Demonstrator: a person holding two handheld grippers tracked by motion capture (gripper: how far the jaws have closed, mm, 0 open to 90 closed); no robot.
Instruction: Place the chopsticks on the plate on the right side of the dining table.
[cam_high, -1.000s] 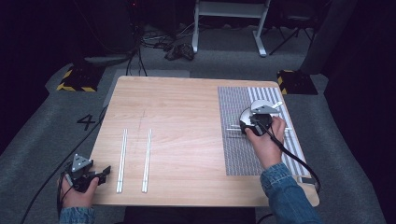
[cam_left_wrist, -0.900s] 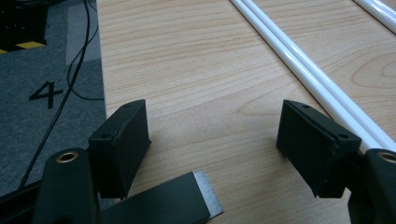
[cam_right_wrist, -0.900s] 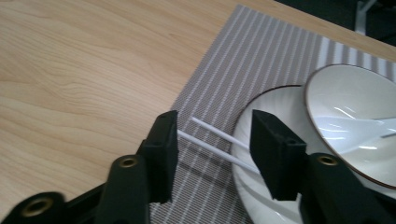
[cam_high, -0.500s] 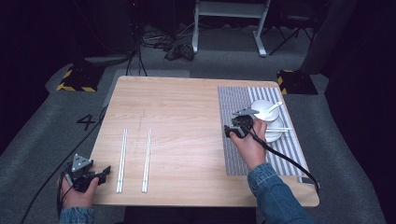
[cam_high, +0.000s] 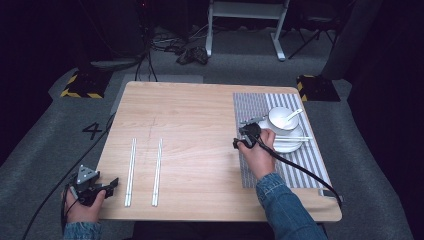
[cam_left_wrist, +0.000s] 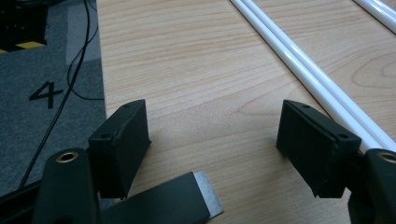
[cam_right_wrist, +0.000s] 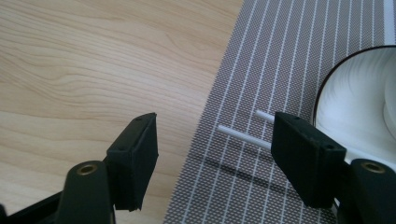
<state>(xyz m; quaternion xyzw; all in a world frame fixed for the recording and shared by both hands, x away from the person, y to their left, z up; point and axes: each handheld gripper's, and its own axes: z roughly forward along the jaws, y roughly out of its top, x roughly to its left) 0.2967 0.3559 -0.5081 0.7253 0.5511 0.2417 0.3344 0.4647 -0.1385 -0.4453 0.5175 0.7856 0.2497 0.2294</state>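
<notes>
My right gripper (cam_high: 243, 137) hovers over the left edge of the striped placemat (cam_high: 305, 167), just left of a white plate (cam_high: 289, 146). Its jaws have just been opening and stand wide with nothing between them. In the right gripper view the gripper (cam_right_wrist: 215, 128) looks down on two thin white chopstick tips (cam_right_wrist: 239, 136) on the placemat (cam_right_wrist: 280, 56), beside the plate (cam_right_wrist: 355, 107). A pair of chopsticks (cam_high: 295, 138) lies across the plate. My left gripper (cam_high: 106, 187) (cam_left_wrist: 212, 116) rests open and empty at the table's front left corner.
A white bowl (cam_high: 280, 119) with a spoon (cam_high: 293, 115) stands on the plate. Two more pairs of white chopsticks (cam_high: 131, 170) (cam_high: 157, 170) lie on the bare wooden table (cam_high: 200, 110), right of my left gripper; the nearer pair (cam_left_wrist: 303, 70) passes its right jaw.
My right hand has drawn back leftward from over the plate to the placemat's left edge. The left hand has kept still.
</notes>
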